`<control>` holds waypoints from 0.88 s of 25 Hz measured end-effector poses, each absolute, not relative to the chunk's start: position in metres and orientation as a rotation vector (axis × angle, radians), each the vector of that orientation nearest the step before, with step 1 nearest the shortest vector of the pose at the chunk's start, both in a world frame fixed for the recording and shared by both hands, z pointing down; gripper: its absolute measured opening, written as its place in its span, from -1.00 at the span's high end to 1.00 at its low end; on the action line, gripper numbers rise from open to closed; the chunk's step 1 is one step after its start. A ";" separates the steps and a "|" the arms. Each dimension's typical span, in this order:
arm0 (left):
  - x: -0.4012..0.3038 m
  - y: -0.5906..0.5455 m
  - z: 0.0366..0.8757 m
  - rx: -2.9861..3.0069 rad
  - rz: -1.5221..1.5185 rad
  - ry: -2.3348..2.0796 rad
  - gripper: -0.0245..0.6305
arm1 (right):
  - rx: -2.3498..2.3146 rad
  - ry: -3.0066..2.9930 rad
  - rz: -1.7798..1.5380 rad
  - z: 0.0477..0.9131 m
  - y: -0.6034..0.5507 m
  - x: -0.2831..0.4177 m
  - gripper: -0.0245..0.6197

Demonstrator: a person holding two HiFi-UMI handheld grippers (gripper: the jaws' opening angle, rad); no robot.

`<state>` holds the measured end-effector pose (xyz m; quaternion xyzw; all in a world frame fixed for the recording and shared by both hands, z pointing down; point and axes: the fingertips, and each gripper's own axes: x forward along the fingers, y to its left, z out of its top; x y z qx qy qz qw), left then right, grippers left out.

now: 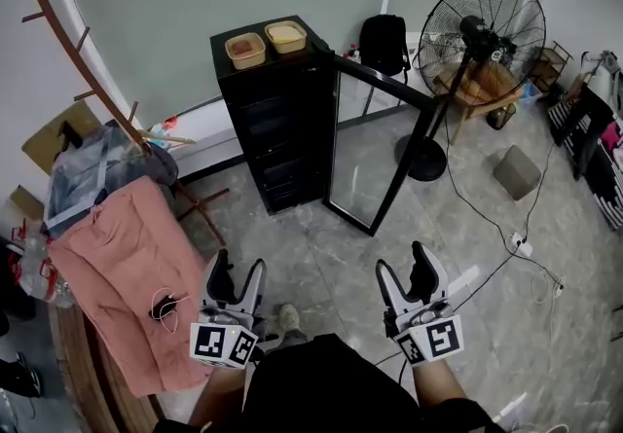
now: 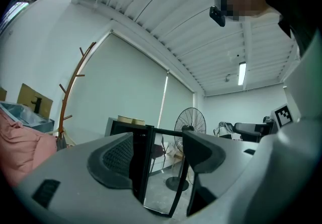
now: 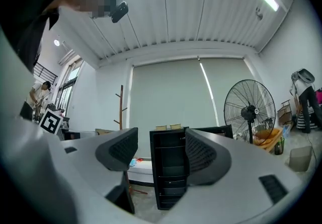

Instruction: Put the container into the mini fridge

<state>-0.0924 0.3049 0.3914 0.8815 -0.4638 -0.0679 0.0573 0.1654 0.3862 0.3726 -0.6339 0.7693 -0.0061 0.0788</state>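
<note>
At the far side of the room, against the pale wall, stood one black mini fridge (image 1: 277, 120) with its single glass door (image 1: 375, 154) swung open to the right. Two containers sat on its top, touching or nearly so: a tan one (image 1: 245, 51) on the left and a lighter yellow one (image 1: 286, 36) just right of it and slightly farther back. Neither was inside the fridge, and both were well apart from the grippers. One black pedestal fan (image 1: 482, 27) stood to the right of the door, one black backpack (image 1: 383, 44) leaned at the wall between fridge and fan, and one grey box (image 1: 517, 172) lay on the floor farther right. On the left were one wooden coat rack (image 1: 88, 61) and one pink cloth (image 1: 131, 275) spread over a table. Near the person, the left gripper (image 1: 238, 275) and the right gripper (image 1: 405, 275) were held side by side over the tiled floor, both pointing toward the fridge. Each gripper's own view showed its jaws spread wide with nothing between them but the distant fridge. Each gripper carried one cube printed with black-and-white square markers, the left cube (image 1: 224, 343) and the right cube (image 1: 431, 339); these were the only print that could be made out.
</note>
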 end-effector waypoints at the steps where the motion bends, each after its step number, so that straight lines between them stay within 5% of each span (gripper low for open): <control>1: -0.094 0.295 0.391 2.679 -0.211 -1.403 -0.02 | -1.898 2.308 -0.012 0.372 0.377 0.163 0.00; 22: -0.153 0.146 0.404 2.668 -0.223 -1.357 -0.02 | -1.948 2.338 -0.044 0.382 0.212 0.115 0.00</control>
